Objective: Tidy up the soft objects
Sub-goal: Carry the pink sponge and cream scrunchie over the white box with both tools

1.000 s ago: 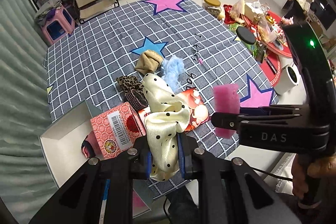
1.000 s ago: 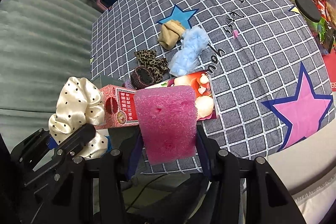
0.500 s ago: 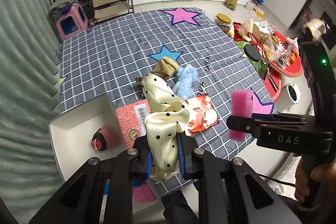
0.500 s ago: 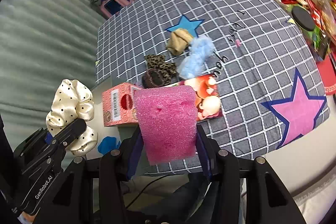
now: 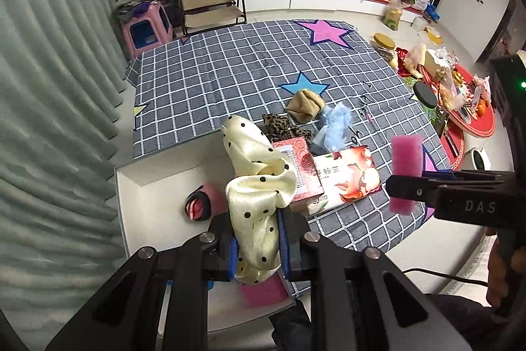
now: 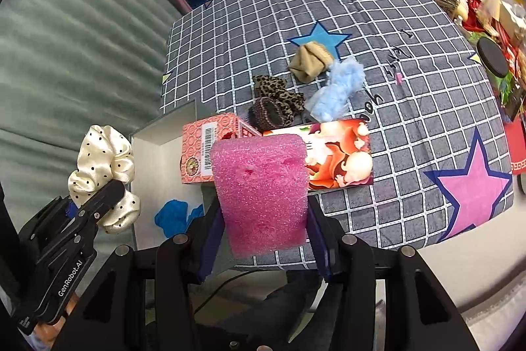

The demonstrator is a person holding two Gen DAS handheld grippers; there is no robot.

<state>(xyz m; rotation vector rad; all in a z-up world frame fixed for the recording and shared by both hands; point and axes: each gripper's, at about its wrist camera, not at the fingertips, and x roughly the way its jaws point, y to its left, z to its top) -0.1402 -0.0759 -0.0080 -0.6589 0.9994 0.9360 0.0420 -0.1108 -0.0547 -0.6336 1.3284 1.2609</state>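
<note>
Over at the left, white box [image 5: 154, 186]: a second ago only its corner showed under the left hand. Now its whole floor lies open below, with a pink-and-black roll [image 5: 203, 203], a blue bundle [image 6: 174, 216] and a pink pad [image 5: 263, 291] already inside.
Left gripper [image 5: 258, 249]: the jaws are nearly shut, pinching the cream polka-dot scrunchie [image 5: 259, 186] by a fold. It has swung across from above the cartons and now hangs over the box's near right part, clear of the floor.
What that means: I'd say the carry is about done for this piece. It only wants lowering a little and letting go.
Red patterned carton [image 5: 302, 166]: it sits at the box's right edge, unmoved. A drop too far right could land the scrunchie on it.
Illustrated pack [image 5: 351, 176]: it lies flat on the checked cloth [image 5: 230, 71], beside the carton.
Right gripper [image 6: 263, 239]: the jaws stand partly open and are clamped on both sides of the pink foam sponge [image 6: 259, 186], held upright in the air. It has followed leftward but is above the cloth's edge and the cartons, not yet over the box.
Left to sort: the leopard scrunchie [image 6: 273, 87], dark knitted band [image 6: 266, 114], tan bundle [image 6: 310, 58] and pale blue fluff [image 6: 338, 84] lie together on the cloth where they were, untouched.
Progress: by my guess, a few pieces are in, two are on the way and four are waiting.
</note>
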